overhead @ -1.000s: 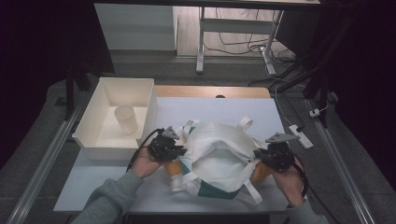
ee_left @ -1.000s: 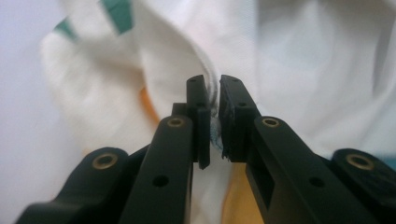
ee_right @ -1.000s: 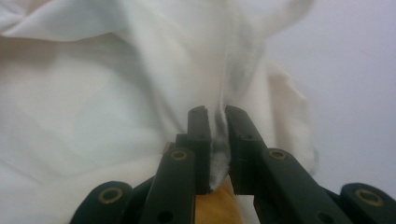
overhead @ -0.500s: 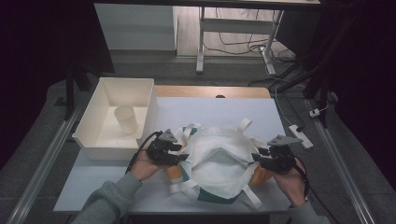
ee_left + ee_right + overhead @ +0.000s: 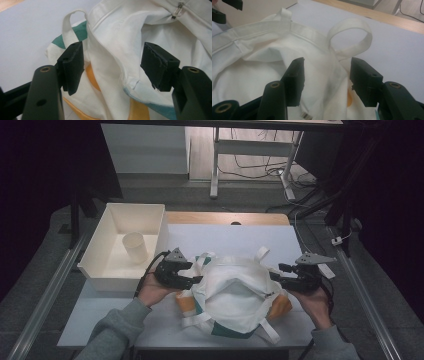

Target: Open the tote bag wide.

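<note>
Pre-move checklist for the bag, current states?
1. Left gripper released: ok. Its jaws have just been opening; the bag's rim fabric lies between them, pads clear of it.
2. Right gripper released: ok. Jaws just opened too, cloth between them but not pinched.
3. White tote bag mouth open: ok, the rim gapes upward between both grippers.
4. Bag fully on the table: ok, though its lower straps lie near the front edge.
5. Handle loop free of the jaws: ok.
6. Cup in the white bin ready to load: cannot tell.
</note>
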Available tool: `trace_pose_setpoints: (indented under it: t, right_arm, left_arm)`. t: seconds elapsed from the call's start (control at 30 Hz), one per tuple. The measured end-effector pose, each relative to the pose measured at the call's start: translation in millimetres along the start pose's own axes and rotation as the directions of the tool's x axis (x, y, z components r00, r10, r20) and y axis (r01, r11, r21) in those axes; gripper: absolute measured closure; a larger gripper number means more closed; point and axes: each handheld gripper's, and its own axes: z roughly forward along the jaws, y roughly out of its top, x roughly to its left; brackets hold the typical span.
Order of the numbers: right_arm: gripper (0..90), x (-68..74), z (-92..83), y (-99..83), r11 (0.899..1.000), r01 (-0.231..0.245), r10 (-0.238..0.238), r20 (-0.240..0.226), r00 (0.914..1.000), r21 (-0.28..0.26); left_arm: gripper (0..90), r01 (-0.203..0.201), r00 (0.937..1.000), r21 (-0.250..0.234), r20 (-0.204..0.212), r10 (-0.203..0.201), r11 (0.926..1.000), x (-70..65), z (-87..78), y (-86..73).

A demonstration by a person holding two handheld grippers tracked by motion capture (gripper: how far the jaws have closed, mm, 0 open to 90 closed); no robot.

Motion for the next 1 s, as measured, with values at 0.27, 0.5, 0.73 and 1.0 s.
trace_pose_setpoints:
  t: [0.27,0.5,0.73,1.0]
  right_arm:
    - [45.4,-4.8,-4.5,-8.6,0.999,0.021,-0.020,0.023,0.9995,-0.029]
    - [45.4,-7.2,-10.3,-11.5,0.998,0.022,-0.020,0.038,0.9991,-0.064]
    - [45.4,-8.1,-8.8,-13.4,0.999,0.028,-0.026,0.047,0.9986,-0.043]
    - [45.5,-7.9,-7.5,-14.6,0.999,0.026,-0.024,0.051,0.9984,-0.034]
  left_arm:
    - [36.2,-0.032,0.9994,-0.024,0.015,0.032,0.9992,-8.1,-24.8,2.7]
    - [35.7,-0.033,0.9992,-0.074,-0.024,0.031,0.9967,-5.3,-50.7,8.2]
    - [35.4,-0.010,0.9981,-0.067,-0.061,0.006,0.9977,8.7,-61.8,5.2]
    - [34.7,0.041,0.9898,-0.112,-0.131,-0.056,0.9929,29.5,-86.0,-1.0]
